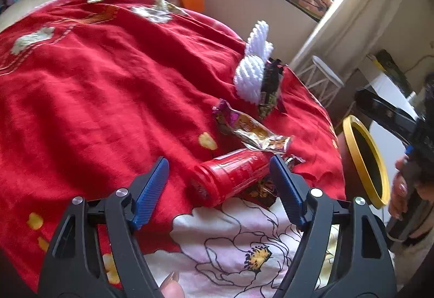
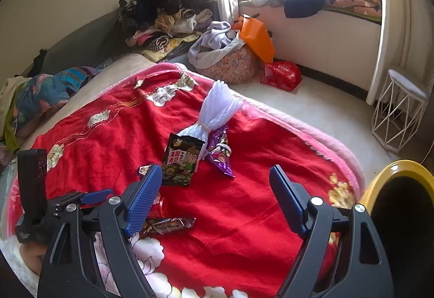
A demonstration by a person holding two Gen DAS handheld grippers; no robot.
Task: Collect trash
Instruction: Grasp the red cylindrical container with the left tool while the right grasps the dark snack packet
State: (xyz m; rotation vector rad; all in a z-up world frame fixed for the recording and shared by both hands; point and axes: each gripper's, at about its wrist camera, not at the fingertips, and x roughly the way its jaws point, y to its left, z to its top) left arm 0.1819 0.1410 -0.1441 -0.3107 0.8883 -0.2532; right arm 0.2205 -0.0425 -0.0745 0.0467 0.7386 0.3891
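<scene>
Step in hand: the left gripper (image 1: 219,176) is closing in on the red can (image 1: 230,176), which is lying on its side on the bed (image 1: 95,81) near the bed's right edge; I judge this to be the pickup before the drop into the bin.
Left fingers: they are standing released, spread to either side of the can, the right one just beside its far end, the left one apart from its near end; nothing is being grasped.
Right gripper (image 2: 217,200): its fingers are also released and holding nothing, hovering over the red blanket beside the bin.
Other trash: a gold and purple wrapper (image 1: 252,130) is lying just past the can, touching or nearly touching it; a dark snack packet (image 2: 181,162) and a purple wrapper (image 2: 219,151) are resting by a white yarn bundle (image 2: 217,111) further up the bed.
Bin (image 1: 363,159): its yellow rim is showing just off the bed's right edge, near the can.
Doing it well: the can is round and lying on soft cloth, so it is likely rolling easily; squaring the fingers across its middle and pressing slightly into the blanket before clenching should be steadying it.
Risk: the right finger may be pinching a wrapper along with the can.
</scene>
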